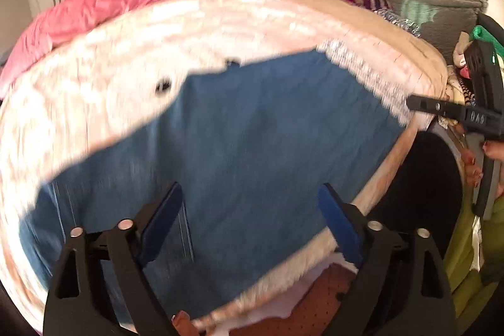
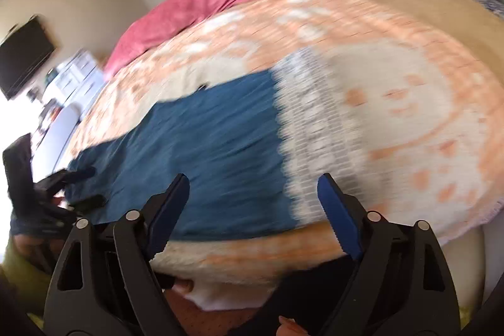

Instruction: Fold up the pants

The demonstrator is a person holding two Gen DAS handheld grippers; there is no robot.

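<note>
Blue pants (image 1: 245,140) flat on blanket (image 1: 94,90) | below left gripper (image 1: 250,210), spread wide

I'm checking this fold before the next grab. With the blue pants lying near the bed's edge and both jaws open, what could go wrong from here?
1. The blue pants lie close to the near edge of the bed; a careless tug might slide them off.
2. Left gripper and right gripper are open, holding nothing, so the fold may relax.
3. The plush blanket beneath could get pinched along with the fabric.
</note>
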